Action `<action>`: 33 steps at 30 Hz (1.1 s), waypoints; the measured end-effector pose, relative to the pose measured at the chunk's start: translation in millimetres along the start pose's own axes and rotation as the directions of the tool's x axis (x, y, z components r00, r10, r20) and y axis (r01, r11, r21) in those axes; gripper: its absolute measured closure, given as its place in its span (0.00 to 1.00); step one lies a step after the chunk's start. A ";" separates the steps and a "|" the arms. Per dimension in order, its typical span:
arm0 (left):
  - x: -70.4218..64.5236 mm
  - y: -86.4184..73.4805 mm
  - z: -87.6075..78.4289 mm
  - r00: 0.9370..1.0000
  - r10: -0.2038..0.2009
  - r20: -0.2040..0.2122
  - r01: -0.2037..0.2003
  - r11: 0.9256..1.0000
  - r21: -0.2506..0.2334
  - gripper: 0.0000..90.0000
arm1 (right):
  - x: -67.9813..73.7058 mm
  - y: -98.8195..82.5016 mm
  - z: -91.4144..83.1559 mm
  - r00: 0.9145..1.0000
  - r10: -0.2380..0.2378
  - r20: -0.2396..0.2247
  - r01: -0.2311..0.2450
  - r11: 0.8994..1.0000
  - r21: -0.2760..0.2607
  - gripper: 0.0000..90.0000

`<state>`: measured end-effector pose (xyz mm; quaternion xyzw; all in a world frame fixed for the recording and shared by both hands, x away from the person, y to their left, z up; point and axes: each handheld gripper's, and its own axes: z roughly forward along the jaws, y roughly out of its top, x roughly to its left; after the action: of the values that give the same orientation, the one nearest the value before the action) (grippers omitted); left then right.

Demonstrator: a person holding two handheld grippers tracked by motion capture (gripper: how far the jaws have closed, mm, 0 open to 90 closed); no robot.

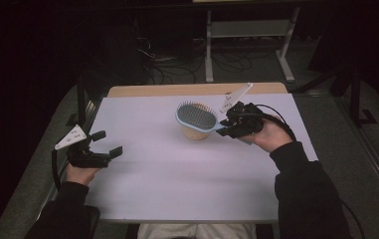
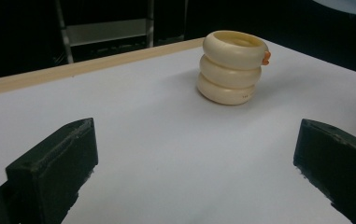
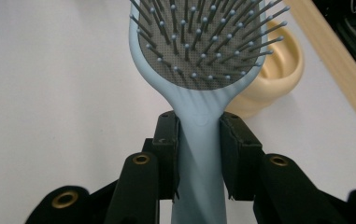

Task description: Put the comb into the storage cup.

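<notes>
A light blue hairbrush (image 1: 197,116) with a grey bristle pad is held bristles up over a cream ribbed cup (image 1: 195,132) at the back middle of the table. My right gripper (image 1: 228,128) is shut on the brush's handle (image 3: 199,140), just below the head (image 3: 203,42). The cup (image 3: 274,79) shows behind and under the brush head. My left gripper (image 1: 110,143) hovers open at the table's left edge, nothing between its jaws. In the left gripper view the cup (image 2: 233,67) stands upright ahead, a small orange bit on its right side.
The white tabletop (image 1: 177,174) has a wooden strip (image 1: 197,89) along its far edge. Beyond it, on the dark floor, stand a metal rack (image 1: 249,40) and loose cables (image 1: 177,64).
</notes>
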<state>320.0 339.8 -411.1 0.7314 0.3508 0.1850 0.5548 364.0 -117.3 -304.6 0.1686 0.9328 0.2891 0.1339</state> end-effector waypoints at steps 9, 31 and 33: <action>-0.7 25.7 8.5 0.999 0.026 0.025 -0.027 1.000 0.008 0.00 | -5.2 18.0 -4.9 1.000 -0.008 0.015 0.008 1.000 -0.016 0.76; -18.1 75.3 48.1 0.992 -0.017 0.125 0.020 0.999 -0.026 0.00 | -4.6 37.2 -1.7 0.999 -0.029 0.032 0.030 0.999 -0.034 0.76; -20.4 77.3 53.6 0.992 -0.024 0.126 0.026 1.000 -0.015 0.00 | -5.0 38.2 -0.9 0.999 -0.027 0.031 0.028 0.999 -0.038 0.76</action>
<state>365.2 277.9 -352.8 0.7326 0.3225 0.1346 0.5841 377.3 -90.1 -280.8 0.1576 0.9271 0.3026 0.1551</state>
